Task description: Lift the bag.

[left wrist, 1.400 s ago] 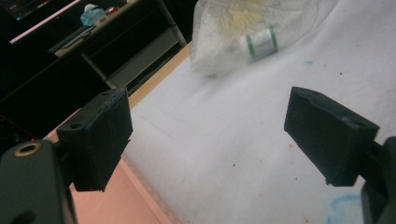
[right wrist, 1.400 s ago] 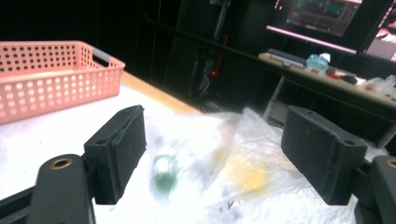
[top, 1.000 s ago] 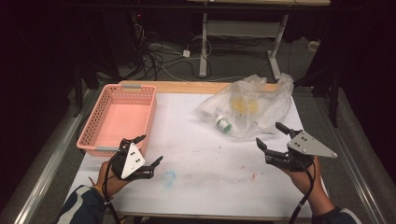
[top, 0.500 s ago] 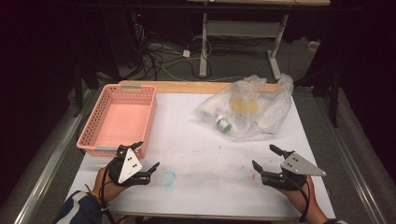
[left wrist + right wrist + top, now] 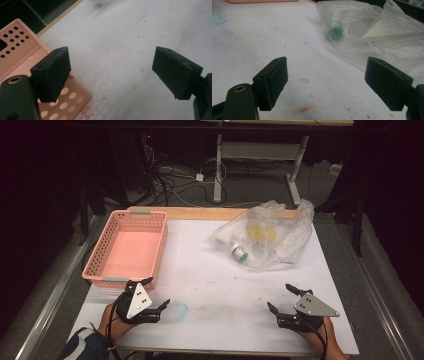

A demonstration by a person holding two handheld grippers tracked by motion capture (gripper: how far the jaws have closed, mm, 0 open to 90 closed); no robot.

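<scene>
The left gripper (image 5: 156,293) is held spread wide just near of the pink basket (image 5: 127,247). The right gripper (image 5: 281,298) is likewise spread, empty, near of the plastic bag (image 5: 267,235).

The room lay dark around the white-covered counter (image 5: 215,285), whose wooden far edge (image 5: 210,213) caught the light. Beyond it stood a grey metal desk frame (image 5: 255,157) on a grey floor (image 5: 170,185), with a tangle of cables (image 5: 170,175) lying beside its leg. Metal rails (image 5: 55,300) ran along the counter's sides.
</scene>
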